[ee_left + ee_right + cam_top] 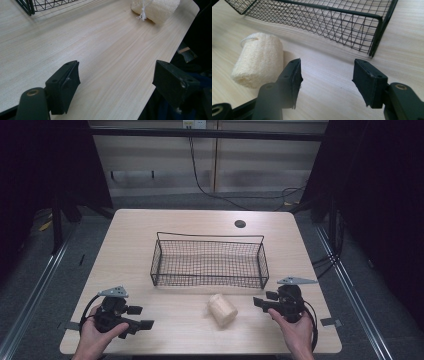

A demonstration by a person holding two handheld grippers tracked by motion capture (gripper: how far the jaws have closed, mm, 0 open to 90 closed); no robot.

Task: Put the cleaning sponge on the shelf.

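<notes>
Apparently nothing is grasped yet: both the left gripper [146, 324] and right gripper [257, 302] stand spread on the counter [150, 235]. Next, one must reach the loofah roll [222, 309] lying between them, near the wire basket [208, 262].

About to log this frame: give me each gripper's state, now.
Left gripper: open, nothing between its jaws.
Right gripper: open, nothing between its jaws; the loofah roll lies beside it, untouched.

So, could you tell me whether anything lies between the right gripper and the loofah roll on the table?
Nothing visible does. The loofah roll lies on bare tabletop, apart from the right gripper, whose open fingers point toward it with only wood between. The wire basket sits farther back, clear of that path.
</notes>
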